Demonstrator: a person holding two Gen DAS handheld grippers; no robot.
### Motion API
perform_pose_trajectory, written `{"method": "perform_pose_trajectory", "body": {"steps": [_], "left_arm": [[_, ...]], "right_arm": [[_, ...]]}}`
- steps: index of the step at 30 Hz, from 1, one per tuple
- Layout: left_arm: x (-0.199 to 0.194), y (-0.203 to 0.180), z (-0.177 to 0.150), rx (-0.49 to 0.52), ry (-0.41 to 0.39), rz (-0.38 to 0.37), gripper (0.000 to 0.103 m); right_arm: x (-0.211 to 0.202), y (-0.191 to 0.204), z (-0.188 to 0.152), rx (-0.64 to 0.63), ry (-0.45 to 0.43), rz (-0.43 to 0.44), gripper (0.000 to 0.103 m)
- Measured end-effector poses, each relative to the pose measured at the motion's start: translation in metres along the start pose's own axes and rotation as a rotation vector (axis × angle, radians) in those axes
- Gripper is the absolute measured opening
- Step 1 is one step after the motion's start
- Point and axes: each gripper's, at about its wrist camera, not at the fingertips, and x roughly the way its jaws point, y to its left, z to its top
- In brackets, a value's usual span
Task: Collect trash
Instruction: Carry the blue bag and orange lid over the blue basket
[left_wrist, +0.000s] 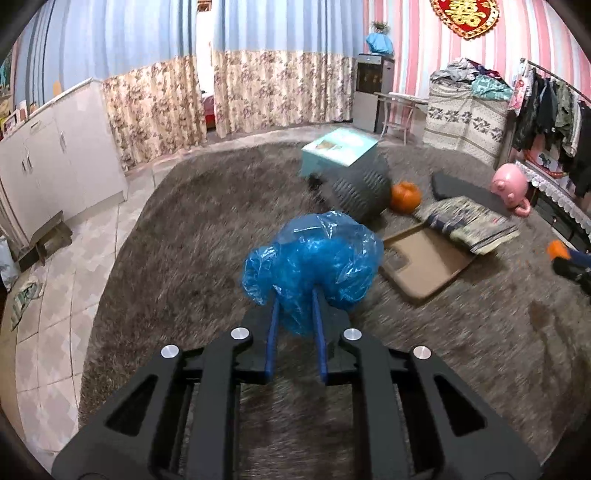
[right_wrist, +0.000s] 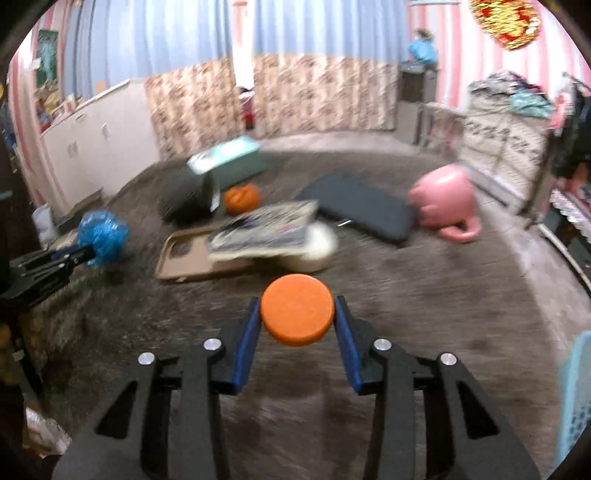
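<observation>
Lettering showing only on the red-and-gold wall ornament (left_wrist: 466, 14), reading as a gold double-happiness character, high and to the right of the left gripper (left_wrist: 295, 295); print on the newspaper (left_wrist: 471, 223) too blurred for reading. Left gripper pinching a crumpled blue plastic bag (left_wrist: 314, 258), blue pads nearly together and sinking into the plastic, bag lifted clear of the shaggy grey rug (left_wrist: 184, 240). Right gripper (right_wrist: 297, 314) clamping an orange round lid (right_wrist: 297, 315) by its edges, one pad on each side, jaws about half spread, lid raised over the rug. Lying ahead of both claws: flat brown cardboard (right_wrist: 184, 258) under the newspaper, a white bowl (right_wrist: 317, 247) just beyond the lid, a tipped dark basket (left_wrist: 360, 190) under a teal box (left_wrist: 338, 151), a small orange pumpkin (left_wrist: 405, 196), a dark pad (right_wrist: 364, 210), a pink piggy mug (right_wrist: 443, 201) farther right.
</observation>
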Motion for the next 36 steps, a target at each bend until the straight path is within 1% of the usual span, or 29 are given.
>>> {"method": "perform_pose_trajectory", "body": {"steps": [2,5,8,11,12,13,18,20,25,27,30,31,36], "left_arm": [[-0.005,-0.011,0.006,0.013,-0.017,-0.011,0.014],[-0.014,-0.034,0.02,0.035,-0.042,-0.048,0.013],[-0.023,-0.062,0.031,0.056,-0.071,-0.093,0.012],[-0.03,-0.099,0.042,0.105,-0.095,-0.131,0.012],[-0.031,-0.106,0.044,0.114,-0.099,-0.14,0.012],[-0.033,-0.121,0.048,0.13,-0.107,-0.158,0.012],[-0.041,-0.176,0.058,0.173,-0.133,-0.246,0.012],[-0.046,-0.206,0.061,0.206,-0.146,-0.287,0.012],[-0.054,-0.266,0.057,0.262,-0.171,-0.388,0.012],[-0.055,-0.29,0.053,0.278,-0.168,-0.432,0.012],[-0.055,-0.319,0.049,0.295,-0.159,-0.482,0.012],[-0.057,-0.333,0.047,0.31,-0.159,-0.503,0.012],[-0.061,-0.376,0.034,0.377,-0.166,-0.567,0.012]], "right_arm": [[-0.021,-0.016,0.001,0.013,-0.031,-0.051,0.04],[-0.05,-0.048,0.001,0.051,-0.079,-0.127,0.04],[-0.076,-0.088,-0.009,0.119,-0.116,-0.196,0.04],[-0.089,-0.127,-0.02,0.178,-0.123,-0.252,0.04],[-0.091,-0.136,-0.022,0.192,-0.123,-0.267,0.04],[-0.094,-0.149,-0.026,0.212,-0.122,-0.288,0.04],[-0.111,-0.196,-0.044,0.297,-0.137,-0.373,0.04],[-0.117,-0.211,-0.05,0.32,-0.139,-0.415,0.04],[-0.127,-0.238,-0.065,0.388,-0.135,-0.47,0.04],[-0.133,-0.247,-0.07,0.401,-0.133,-0.499,0.04],[-0.14,-0.258,-0.076,0.411,-0.133,-0.544,0.04],[-0.142,-0.26,-0.078,0.413,-0.133,-0.555,0.04],[-0.153,-0.288,-0.089,0.461,-0.125,-0.612,0.04]]}}
